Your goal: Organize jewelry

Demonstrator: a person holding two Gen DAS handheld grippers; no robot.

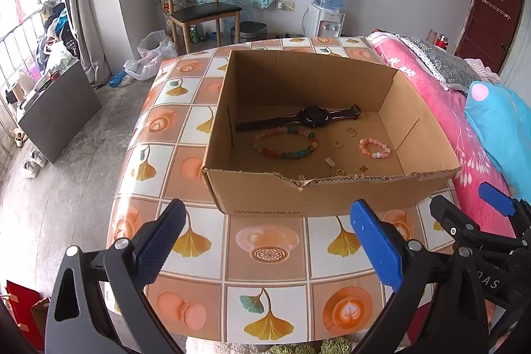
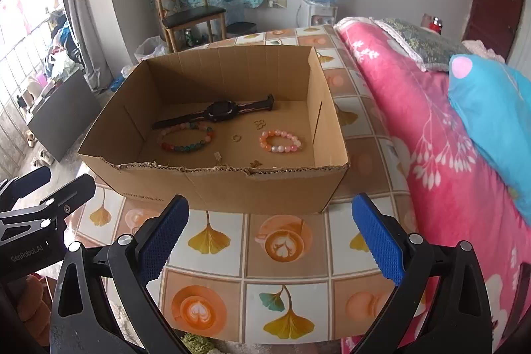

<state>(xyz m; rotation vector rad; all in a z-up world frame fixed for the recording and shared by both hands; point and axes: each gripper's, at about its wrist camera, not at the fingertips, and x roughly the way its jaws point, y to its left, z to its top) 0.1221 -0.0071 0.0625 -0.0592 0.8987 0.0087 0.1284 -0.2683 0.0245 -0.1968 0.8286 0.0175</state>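
Observation:
An open cardboard box (image 1: pixel 332 191) (image 2: pixel 232 184) stands on the patterned table. Inside lie a black watch (image 1: pixel 308 116) (image 2: pixel 219 111), a multicoloured bead bracelet (image 1: pixel 285 143) (image 2: pixel 186 140), a pink bead bracelet (image 1: pixel 374 148) (image 2: pixel 281 141), a gold ring (image 1: pixel 338 144) (image 2: pixel 236 138) and several small gold pieces (image 1: pixel 352 131) along the near wall. My left gripper (image 1: pixel 265 241) is open, held above the table in front of the box, nothing between its fingers. My right gripper (image 2: pixel 270 238) is open too, beside it on the right, also empty. Each gripper shows at the edge of the other's view.
The table (image 1: pixel 265 281) wears a tiled ginkgo-and-coffee cloth. A pink bedspread (image 2: pixel 431 138) and a blue pillow (image 2: pixel 494 102) lie right of the table. A wooden chair (image 1: pixel 199 5), a water dispenser (image 1: pixel 327 12), bags and a grey cabinet (image 1: pixel 56 115) stand on the floor beyond.

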